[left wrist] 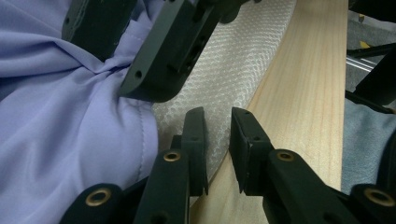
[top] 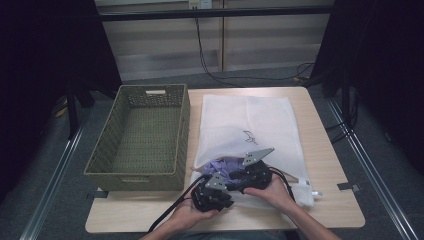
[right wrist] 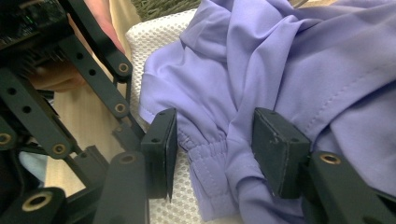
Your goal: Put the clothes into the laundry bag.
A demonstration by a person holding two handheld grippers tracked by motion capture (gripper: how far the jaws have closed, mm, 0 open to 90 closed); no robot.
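Right hand-held gripper (right wrist: 212, 154) released: jaws apart, straddling a bunched fold of the lilac fabric garment (right wrist: 289, 70), pads not pressing it. Left hand-held gripper (left wrist: 217, 140) just beside it, jaws narrow with a gap, nothing between them, over the edge of the white mesh laundry bag (left wrist: 224, 79). Garment lies half out of the bag's near opening on the light wooden desk (top: 325, 150). Green woven rectangular basket (top: 137, 175) sits left of the bag.
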